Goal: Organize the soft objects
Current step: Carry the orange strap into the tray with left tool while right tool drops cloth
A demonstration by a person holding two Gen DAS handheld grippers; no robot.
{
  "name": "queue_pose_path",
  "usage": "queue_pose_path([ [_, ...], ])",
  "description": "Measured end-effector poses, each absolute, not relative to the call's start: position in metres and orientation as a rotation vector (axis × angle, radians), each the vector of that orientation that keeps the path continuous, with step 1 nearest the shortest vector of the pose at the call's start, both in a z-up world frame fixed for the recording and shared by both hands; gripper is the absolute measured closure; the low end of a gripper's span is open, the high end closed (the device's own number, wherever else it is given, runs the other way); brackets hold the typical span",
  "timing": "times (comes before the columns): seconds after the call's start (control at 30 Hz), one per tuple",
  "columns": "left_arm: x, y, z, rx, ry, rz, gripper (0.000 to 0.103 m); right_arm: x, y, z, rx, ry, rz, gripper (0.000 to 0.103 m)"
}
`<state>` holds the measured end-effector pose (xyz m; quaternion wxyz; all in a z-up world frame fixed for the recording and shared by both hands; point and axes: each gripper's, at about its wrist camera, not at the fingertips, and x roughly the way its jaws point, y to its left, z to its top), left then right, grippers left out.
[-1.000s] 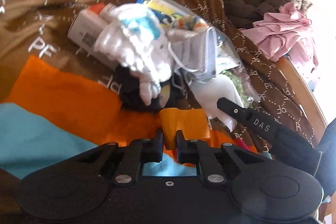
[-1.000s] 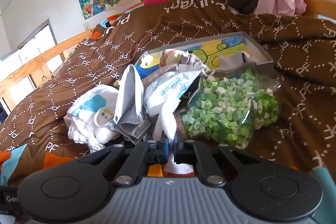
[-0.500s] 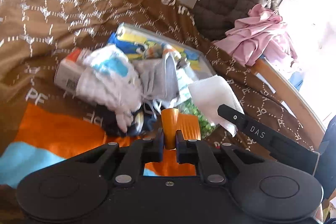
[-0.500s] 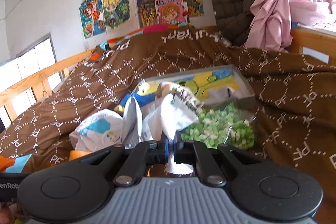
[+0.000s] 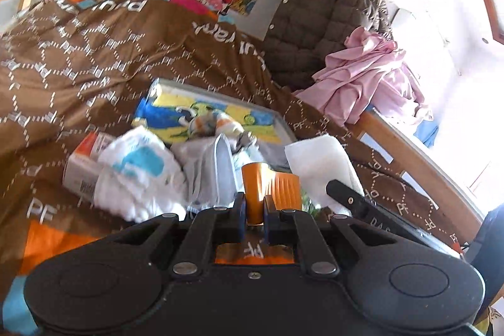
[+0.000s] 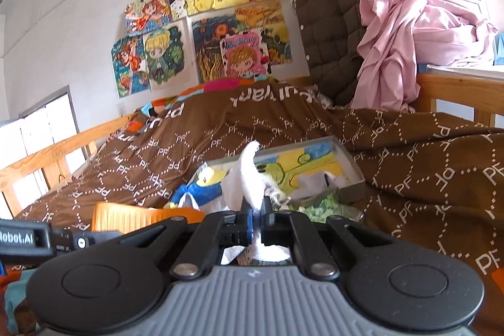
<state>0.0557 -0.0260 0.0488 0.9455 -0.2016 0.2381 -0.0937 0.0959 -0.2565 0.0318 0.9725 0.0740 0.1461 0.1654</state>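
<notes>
Left gripper (image 5: 254,210), orange piece (image 5: 271,185) now higher above the pile (image 5: 151,172).

A brown quilt printed with dotted hexagons (image 5: 94,59) covers a wooden-railed bed (image 6: 41,159). On the quilt lies a shallow grey cardboard box lid with a cartoon picture inside (image 5: 217,112). In front of the lid sits a heap of white and grey cloths (image 5: 176,172), with a small white carton (image 5: 83,166) at its left. Behind the bed, drawings (image 6: 220,21) hang on the wall. To their right hangs a brown quilted jacket (image 6: 334,21), with a pink garment (image 6: 406,33) draped further right.
</notes>
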Motion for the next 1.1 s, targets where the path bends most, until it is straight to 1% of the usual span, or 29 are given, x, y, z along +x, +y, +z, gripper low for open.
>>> queue_pose_path([
  [0.17, 0.073, -0.027, 0.061, -0.386, 0.449, -0.203, 0.093, 0.101, -0.259, 0.037, 0.151, 0.238, 0.334, 0.098],
  [0.3, 0.095, -0.027, 0.069, -0.389, 0.424, -0.211, 0.093, 0.113, -0.259, 0.036, 0.144, 0.229, 0.320, 0.098],
  [0.57, 0.162, -0.035, 0.078, -0.342, 0.390, -0.253, 0.092, 0.154, -0.263, 0.032, 0.093, 0.192, 0.306, 0.098],
  [0.7, 0.199, -0.043, 0.072, -0.325, 0.373, -0.264, 0.092, 0.186, -0.270, 0.023, 0.105, 0.233, 0.301, 0.098],
  [0.97, 0.267, -0.057, 0.050, -0.321, 0.389, -0.226, 0.092, 0.243, -0.273, 0.006, 0.124, 0.249, 0.322, 0.098],
  [1.1, 0.290, -0.059, 0.039, -0.311, 0.410, -0.214, 0.092, 0.271, -0.285, -0.003, 0.204, 0.294, 0.312, 0.098],
])
